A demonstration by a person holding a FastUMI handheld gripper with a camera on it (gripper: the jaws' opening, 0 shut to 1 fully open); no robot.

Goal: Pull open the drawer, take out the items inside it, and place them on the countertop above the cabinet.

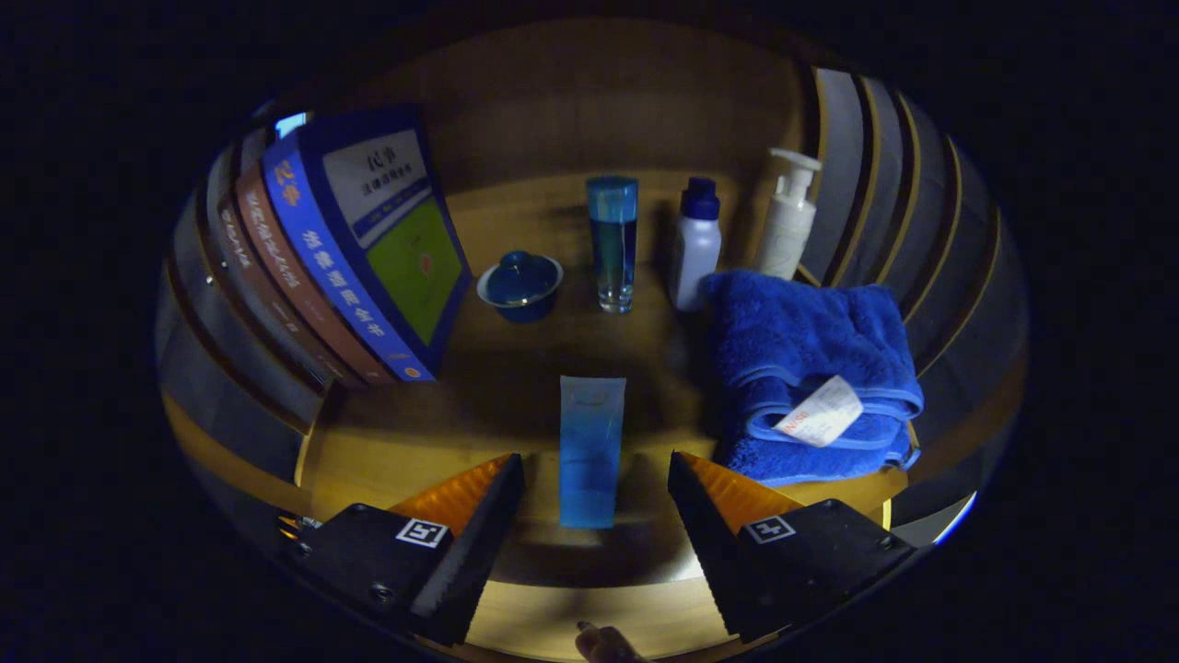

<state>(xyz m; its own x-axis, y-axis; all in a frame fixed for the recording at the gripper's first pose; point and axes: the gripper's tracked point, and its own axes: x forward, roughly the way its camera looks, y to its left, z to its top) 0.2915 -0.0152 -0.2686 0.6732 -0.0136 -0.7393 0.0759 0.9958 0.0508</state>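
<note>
A blue squeeze tube [590, 451] lies flat on the wooden countertop [516, 368], pointing away from me. Its near end rests between my fingers and its far end reaches just beyond them. My gripper [596, 460] is open, with a gap on each side of the tube, and neither finger touches it. Whether the fingers hover above the wood or rest on it, I cannot tell. The drawer is out of sight.
Leaning books [368, 249] stand at the left. Along the back are a blue lidded bowl [520, 285], a tall blue bottle [613, 244], a white bottle with a blue cap [695, 244] and a white pump bottle [787, 221]. A folded blue towel [811, 368] lies right of the tube.
</note>
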